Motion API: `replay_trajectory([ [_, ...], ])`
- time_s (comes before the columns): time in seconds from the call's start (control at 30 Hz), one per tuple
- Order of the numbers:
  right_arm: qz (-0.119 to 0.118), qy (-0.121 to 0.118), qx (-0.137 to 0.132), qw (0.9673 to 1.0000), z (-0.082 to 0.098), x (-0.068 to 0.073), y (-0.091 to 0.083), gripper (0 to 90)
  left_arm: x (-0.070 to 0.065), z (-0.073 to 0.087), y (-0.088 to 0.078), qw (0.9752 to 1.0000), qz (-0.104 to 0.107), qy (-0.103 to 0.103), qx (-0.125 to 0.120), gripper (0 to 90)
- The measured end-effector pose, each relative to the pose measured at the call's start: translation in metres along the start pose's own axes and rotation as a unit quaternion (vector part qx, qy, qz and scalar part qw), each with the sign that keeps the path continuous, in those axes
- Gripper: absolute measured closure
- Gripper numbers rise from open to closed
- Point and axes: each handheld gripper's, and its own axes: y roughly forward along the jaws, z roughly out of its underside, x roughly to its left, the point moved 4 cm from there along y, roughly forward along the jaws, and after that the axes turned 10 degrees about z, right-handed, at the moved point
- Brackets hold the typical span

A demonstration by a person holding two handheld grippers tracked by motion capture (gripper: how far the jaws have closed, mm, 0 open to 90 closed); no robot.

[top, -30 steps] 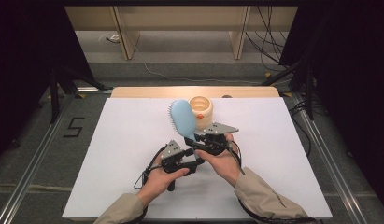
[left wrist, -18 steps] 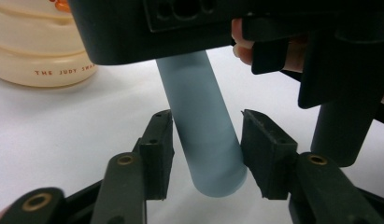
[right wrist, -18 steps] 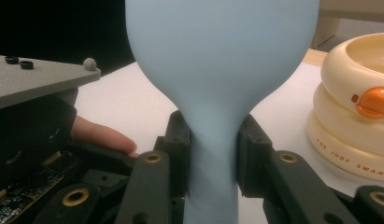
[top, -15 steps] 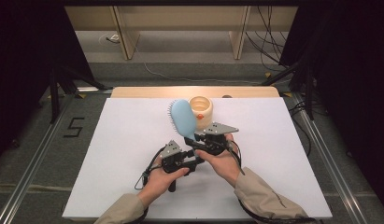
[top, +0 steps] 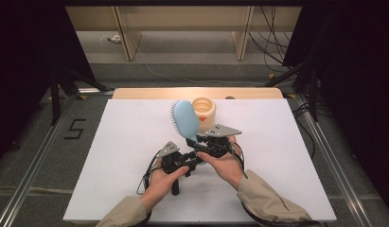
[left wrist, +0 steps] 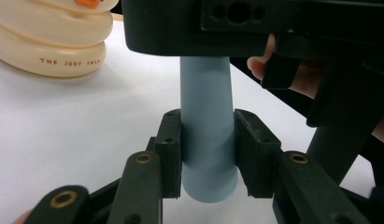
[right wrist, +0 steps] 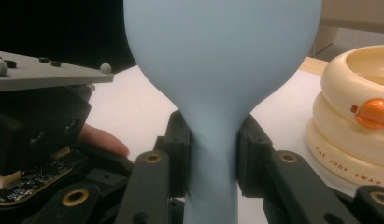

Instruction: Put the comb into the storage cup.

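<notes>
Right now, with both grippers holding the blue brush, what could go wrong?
1. The brush stands upright right beside the cream toy; tilting it could knock the toy over.
2. The left gripper, whose jaws have just been closing, pinches only the smooth handle end, so it might slip off.
3. The right gripper clamps the neck close above the left one; pulling different ways could twist the brush loose.

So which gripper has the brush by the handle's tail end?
The left gripper: it clamps the blue hairbrush at the handle's butt; the right gripper grips the neck under the head.
</notes>
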Motion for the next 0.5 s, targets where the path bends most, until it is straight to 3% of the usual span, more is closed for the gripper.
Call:
replay_trajectory([
  [0.5, 0.002, -0.006, -0.003, 1.0000, -0.0037, 0.0016, -0.0018, 69.2, -0.0011, -0.0016, -0.0010, 0.9998, 0.014, -0.007, -0.012, 64.1],
])
